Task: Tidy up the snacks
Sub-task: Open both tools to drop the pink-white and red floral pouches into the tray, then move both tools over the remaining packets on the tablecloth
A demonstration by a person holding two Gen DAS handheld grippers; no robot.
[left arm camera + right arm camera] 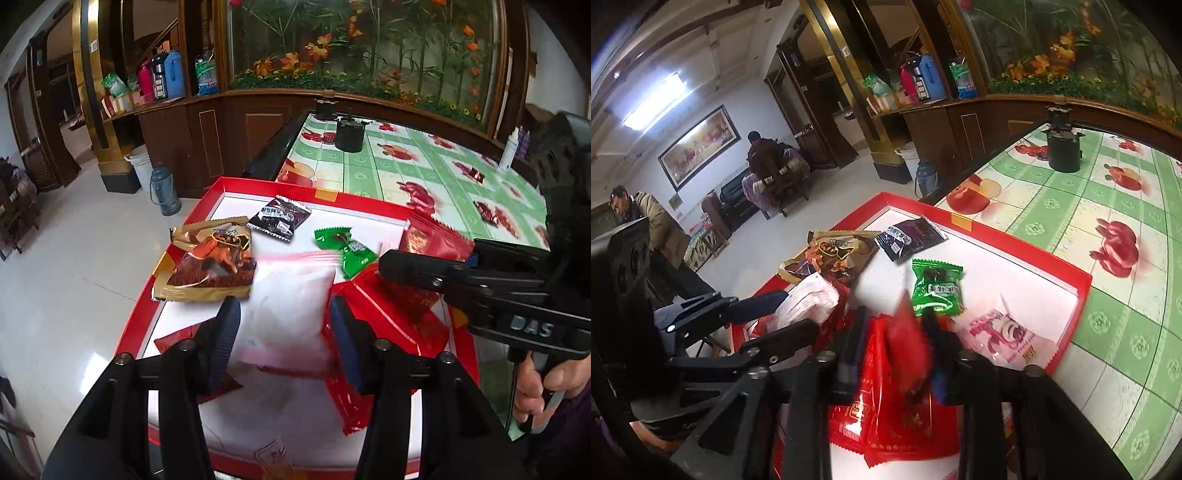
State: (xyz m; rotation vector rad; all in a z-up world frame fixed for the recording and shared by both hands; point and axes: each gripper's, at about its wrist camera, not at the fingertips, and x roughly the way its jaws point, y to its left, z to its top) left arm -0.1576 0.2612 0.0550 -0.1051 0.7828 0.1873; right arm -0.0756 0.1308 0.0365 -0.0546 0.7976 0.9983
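Lying lengthwise between the left tongs (pixel 284 321), a white pillow packet (pixel 291 295) runs its long axis away from the camera, toward the far rim of the red tray (pixel 221 184). It rests on the tray's white floor, partly over a heap of red packets (pixel 391 314). The left tongs reach in low from the near edge with their blue pads (pixel 229 332) apart, one along each long side of the packet; whether they press it I cannot tell.

From the right wrist view, the right tongs (pixel 897 339) come in at a shallow slant over the red heap. Their fingers stand close together on a small red packet (pixel 908 350), which hangs tilted and blurred between them. A hand (pixel 535 387) grips the right tool's trigger handle.

Further in lie a green packet (pixel 936 288), a black packet (pixel 910 238) and a brown-gold packet (pixel 831 258), all flat, each well apart from both tongs. A pink printed packet (pixel 1001 336) lies near the tray's right rim.
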